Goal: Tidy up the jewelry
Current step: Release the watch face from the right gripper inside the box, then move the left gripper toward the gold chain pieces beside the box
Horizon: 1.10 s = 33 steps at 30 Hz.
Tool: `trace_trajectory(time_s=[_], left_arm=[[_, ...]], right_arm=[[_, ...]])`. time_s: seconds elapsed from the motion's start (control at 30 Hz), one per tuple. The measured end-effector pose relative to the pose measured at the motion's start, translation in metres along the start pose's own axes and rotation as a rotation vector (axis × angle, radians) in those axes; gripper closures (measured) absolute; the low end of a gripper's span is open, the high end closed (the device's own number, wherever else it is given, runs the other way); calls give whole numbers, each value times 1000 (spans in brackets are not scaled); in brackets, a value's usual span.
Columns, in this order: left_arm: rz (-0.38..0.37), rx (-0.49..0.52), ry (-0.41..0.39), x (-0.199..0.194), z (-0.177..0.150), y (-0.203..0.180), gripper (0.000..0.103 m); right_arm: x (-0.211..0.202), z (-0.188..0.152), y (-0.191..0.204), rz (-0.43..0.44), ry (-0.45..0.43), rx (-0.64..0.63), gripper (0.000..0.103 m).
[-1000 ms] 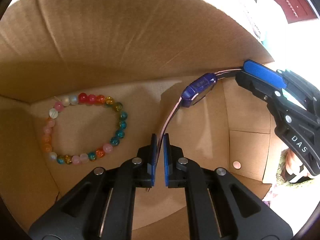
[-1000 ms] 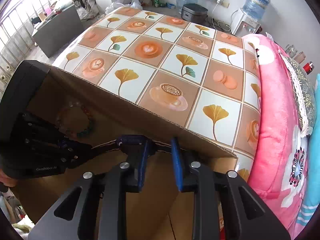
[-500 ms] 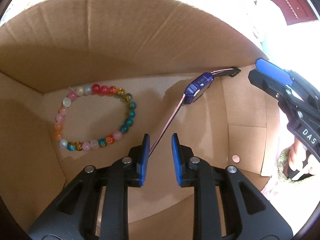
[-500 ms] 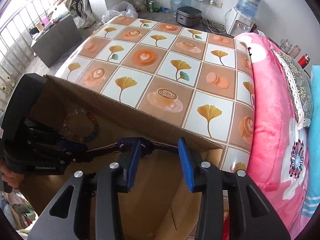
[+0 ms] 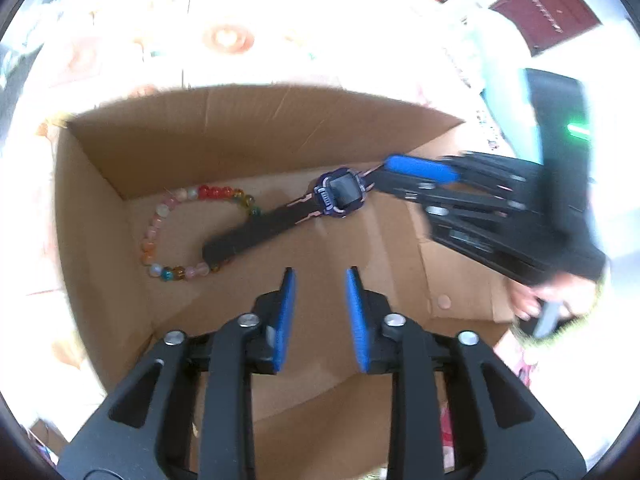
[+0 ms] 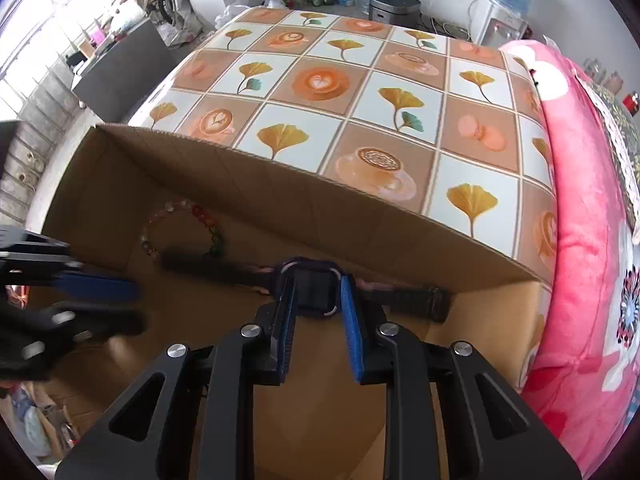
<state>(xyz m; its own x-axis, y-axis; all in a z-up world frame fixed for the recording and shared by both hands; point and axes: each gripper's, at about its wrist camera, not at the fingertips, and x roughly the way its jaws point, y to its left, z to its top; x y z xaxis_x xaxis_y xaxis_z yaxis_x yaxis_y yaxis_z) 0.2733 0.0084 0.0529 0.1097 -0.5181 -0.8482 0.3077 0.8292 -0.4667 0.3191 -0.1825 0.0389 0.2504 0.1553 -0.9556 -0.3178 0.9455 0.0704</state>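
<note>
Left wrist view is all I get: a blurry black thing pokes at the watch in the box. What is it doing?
Observer: Those are the right tongs. They are closing with the watch body between them, and the pads look to touch its sides.
Operator: Where does the strap go behind them?
Observer: It runs on to the right, and its buckle end lies close to the box wall.
Operator: What is on that side, outside the box?
Observer: A pink quilt, just right of the box.
</note>
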Motion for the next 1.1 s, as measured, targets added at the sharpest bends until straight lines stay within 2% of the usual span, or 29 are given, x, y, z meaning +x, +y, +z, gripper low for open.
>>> trace_trajectory(time_s=[0.2,0.3,0.37,0.4,0.47,0.53,0.57,0.63,0.7,0.77,0.83,0.93,1.03,1.1], left_arm=[[40,83,-165,-55,-41,-14,63],[72,114,-287,-86,-72,-21,52],[101,123,-368,-102,-94,-28,38],[122,135,-416,-108,-112,-28,34],[168,154,-471,-111,-137,-31,25],[213,161,-504,-112,-168,-31,20],[219,151,-508,-106,-180,-29,19],[248,117,-486,-93,-199,-22,19],[278,87,-452,-74,-215,-14,19],[329,27,-409,-51,-227,-8,19],[368,22,-355,-28,-233,-5,19],[421,27,-304,2,-237,0,19],[453,28,-280,16,-238,2,19],[495,38,-294,18,-237,1,19]], right_arm=[[7,0,5,1,18,24,81],[-16,-10,7,9,-41,27,80],[-47,-25,9,52,-113,38,77],[-69,-39,12,82,-162,43,74],[-100,-63,17,118,-242,42,54],[-132,-95,26,145,-326,32,40],[-145,-114,33,149,-367,26,31],[-160,-152,46,128,-427,17,21],[-159,-189,53,121,-445,41,14],[-148,-214,54,71,-425,90,12],[-127,-243,57,-23,-387,138,12],[-93,-274,56,-104,-309,215,12],[-68,-291,55,-120,-244,264,12],[-59,-296,54,-137,-234,285,12]])
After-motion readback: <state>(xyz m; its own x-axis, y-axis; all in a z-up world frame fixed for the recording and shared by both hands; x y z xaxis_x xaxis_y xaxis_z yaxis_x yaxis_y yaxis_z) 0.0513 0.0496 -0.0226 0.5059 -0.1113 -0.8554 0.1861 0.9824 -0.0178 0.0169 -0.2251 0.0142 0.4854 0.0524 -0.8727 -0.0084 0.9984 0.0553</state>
